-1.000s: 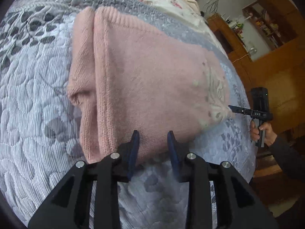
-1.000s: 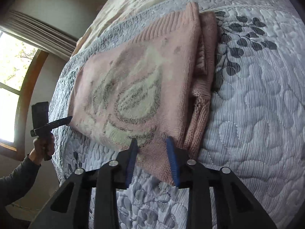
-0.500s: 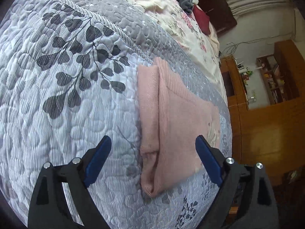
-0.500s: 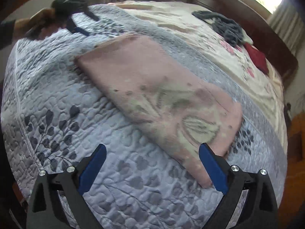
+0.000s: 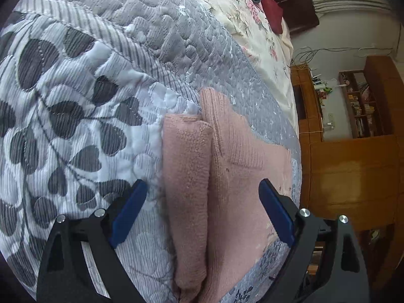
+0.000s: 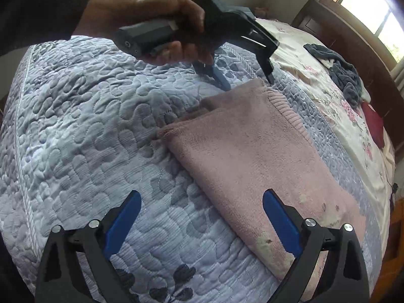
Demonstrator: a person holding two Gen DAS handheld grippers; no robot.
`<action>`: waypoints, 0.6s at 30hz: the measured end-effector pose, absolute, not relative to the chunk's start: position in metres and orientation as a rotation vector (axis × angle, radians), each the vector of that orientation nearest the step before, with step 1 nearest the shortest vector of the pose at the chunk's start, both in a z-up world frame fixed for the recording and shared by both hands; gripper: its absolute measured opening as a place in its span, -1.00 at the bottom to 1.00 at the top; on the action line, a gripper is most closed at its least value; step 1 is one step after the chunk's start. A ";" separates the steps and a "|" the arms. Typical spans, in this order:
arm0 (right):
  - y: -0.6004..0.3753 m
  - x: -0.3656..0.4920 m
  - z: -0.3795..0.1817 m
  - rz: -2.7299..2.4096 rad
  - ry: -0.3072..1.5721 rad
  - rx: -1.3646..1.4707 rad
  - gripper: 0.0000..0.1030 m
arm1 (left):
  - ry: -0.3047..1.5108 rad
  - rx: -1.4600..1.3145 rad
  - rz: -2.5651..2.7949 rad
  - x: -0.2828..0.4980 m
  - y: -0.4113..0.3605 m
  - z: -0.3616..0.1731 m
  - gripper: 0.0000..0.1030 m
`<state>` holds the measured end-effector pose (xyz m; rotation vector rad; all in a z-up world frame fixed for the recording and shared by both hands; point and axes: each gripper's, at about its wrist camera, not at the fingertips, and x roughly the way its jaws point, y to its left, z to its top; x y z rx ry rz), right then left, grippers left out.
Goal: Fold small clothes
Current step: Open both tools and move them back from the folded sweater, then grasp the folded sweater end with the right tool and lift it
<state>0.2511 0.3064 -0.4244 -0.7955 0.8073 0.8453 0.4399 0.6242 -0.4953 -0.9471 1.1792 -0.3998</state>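
A big bed (image 6: 75,131) is covered by a grey quilt with leaf shapes. A pink sweater (image 6: 255,156), folded into a long shape, is laid flat on the quilt. The right tongs (image 6: 202,224) are held wide open above the sweater's near end, holding nothing. The left tongs (image 5: 202,214) are spread wide open over the far end, gripped by a hand (image 6: 161,25).
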 end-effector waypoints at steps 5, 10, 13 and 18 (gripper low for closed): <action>0.326 0.257 -0.444 0.843 0.798 -0.830 0.81 | 1.194 -0.923 -0.452 0.460 0.611 -0.501 0.72; 0.333 0.272 -0.455 0.809 0.806 -0.818 0.76 | 1.203 -0.888 -0.470 0.480 0.595 -0.504 0.72; 0.337 0.278 -0.459 0.795 0.796 -0.815 0.75 | 1.218 -0.869 -0.477 0.490 0.589 -0.505 0.72; 0.349 0.280 -0.464 0.753 0.741 -0.837 0.74 | 1.241 -0.859 -0.473 0.500 0.589 -0.507 0.36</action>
